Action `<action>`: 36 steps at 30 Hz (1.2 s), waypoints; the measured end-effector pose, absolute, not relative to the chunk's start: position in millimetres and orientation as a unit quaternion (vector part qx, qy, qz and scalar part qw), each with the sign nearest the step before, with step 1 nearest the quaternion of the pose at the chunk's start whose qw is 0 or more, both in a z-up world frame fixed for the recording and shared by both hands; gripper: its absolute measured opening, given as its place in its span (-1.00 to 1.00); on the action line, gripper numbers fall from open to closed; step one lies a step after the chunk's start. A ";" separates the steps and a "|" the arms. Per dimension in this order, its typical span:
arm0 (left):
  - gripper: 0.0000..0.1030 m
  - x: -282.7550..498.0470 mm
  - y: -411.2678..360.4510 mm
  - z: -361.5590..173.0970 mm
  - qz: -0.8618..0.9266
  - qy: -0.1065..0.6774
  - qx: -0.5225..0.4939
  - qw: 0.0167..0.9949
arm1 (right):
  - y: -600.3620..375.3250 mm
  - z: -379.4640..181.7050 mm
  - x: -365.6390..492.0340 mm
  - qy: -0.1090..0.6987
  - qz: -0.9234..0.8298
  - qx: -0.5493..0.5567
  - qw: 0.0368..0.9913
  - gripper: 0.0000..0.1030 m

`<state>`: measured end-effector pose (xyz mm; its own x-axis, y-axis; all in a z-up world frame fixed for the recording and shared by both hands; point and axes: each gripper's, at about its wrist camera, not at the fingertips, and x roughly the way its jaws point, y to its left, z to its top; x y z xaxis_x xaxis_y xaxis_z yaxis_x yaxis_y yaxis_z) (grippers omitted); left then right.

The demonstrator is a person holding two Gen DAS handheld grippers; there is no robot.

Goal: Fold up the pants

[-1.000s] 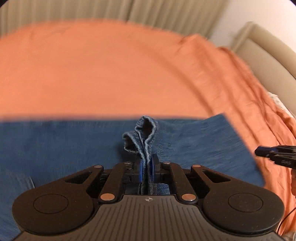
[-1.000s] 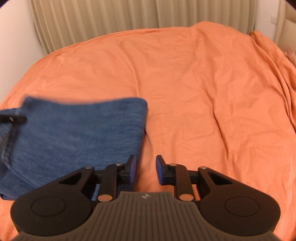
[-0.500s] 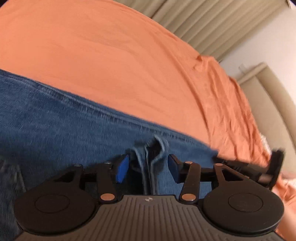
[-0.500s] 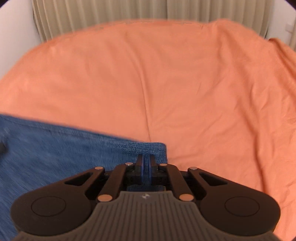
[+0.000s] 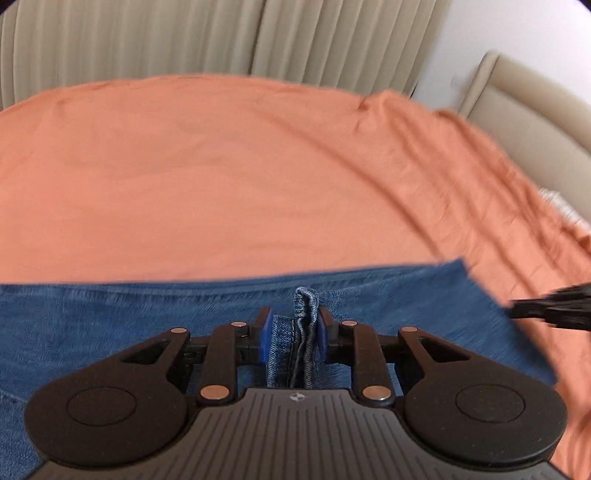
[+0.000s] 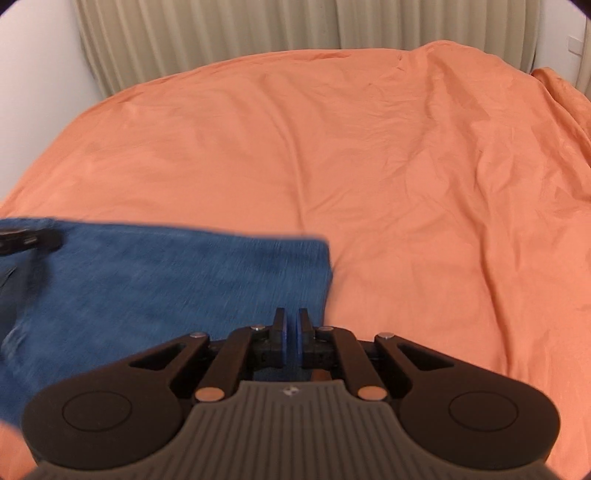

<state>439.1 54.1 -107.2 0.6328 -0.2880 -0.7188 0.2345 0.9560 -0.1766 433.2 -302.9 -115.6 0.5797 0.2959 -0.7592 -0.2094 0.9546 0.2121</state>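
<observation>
1. Pants (image 5: 147, 325): blue denim lying on the orange bedspread (image 5: 221, 177) as a flat, straight-edged panel, so at least one fold appears made; the layers cannot be counted through the blur.
2. Left gripper (image 5: 293, 332): its jaws have just been closing from a wider gap and now stand narrow, with a bunched seam ridge of the pants between the blue pads. The right pad seems to touch the denim; the left shows a slight gap.
3. Right gripper (image 6: 291, 332): fingers drawn together, nothing visible between the pads; it sits over the pants' near edge, just inside their right-hand corner (image 6: 325, 243).
4. Remaining, as judged: the ridge at the left gripper must be lifted or carried across the pants for a further fold, then smoothed.
5. Open room: beyond the pants' far edge the bedspread runs bare to the curtains (image 6: 258, 33); right of the pants it is equally bare, bounded by the padded bed frame (image 5: 524, 96).
</observation>
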 end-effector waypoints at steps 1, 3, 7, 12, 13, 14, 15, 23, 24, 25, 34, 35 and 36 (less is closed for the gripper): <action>-0.49 441.8 51.5 -112.3 -0.138 0.408 -0.021 0.902 | -304.6 -111.9 420.3 0.437 0.145 0.050 0.886 -1.00; -0.49 446.6 47.6 -124.1 -0.124 0.423 -0.010 0.898 | -308.7 -106.2 394.5 0.430 0.153 0.053 0.888 -1.00; -0.48 449.5 39.9 -136.2 -0.105 0.436 0.005 0.894 | -305.4 -112.5 357.6 0.435 0.175 0.027 0.883 -1.00; -0.43 453.0 34.2 -128.7 -0.093 0.454 0.003 0.886 | -294.1 -153.4 344.2 0.469 0.167 -0.017 0.867 -1.00; -0.38 450.7 34.2 -125.1 -0.087 0.457 0.007 0.885 | -291.1 -156.6 344.1 0.463 0.168 -0.029 0.870 -1.00; -0.33 446.9 34.6 -119.9 -0.082 0.457 0.012 0.886 | -287.4 -157.8 343.1 0.460 0.168 -0.043 0.871 -1.00; -0.33 441.3 35.7 -114.8 -0.079 0.457 0.017 0.886 | -285.0 -157.1 343.5 0.462 0.166 -0.049 0.870 -1.00; -0.33 377.9 25.8 -77.2 -0.124 0.439 0.000 0.890 | -294.1 -133.0 336.2 0.435 0.166 -0.049 0.884 -1.00; -0.33 368.7 22.2 -76.2 -0.135 0.441 0.002 0.887 | -293.8 -126.9 333.8 0.424 0.171 -0.050 0.888 -1.00; -0.33 362.4 15.2 -77.1 -0.142 0.445 0.006 0.884 | -294.2 -122.6 330.4 0.415 0.176 -0.049 0.891 -0.99; -0.54 339.2 11.3 -120.6 -0.113 0.488 0.035 0.865 | -280.5 -139.0 330.0 0.443 0.193 -0.061 0.873 -0.99; -0.54 339.5 12.7 -124.4 -0.108 0.490 0.036 0.864 | -280.5 -143.7 330.7 0.446 0.193 -0.060 0.872 -0.99; -0.54 340.3 13.3 -126.5 -0.106 0.492 0.035 0.863 | -281.0 -148.9 332.7 0.448 0.192 -0.057 0.871 -0.99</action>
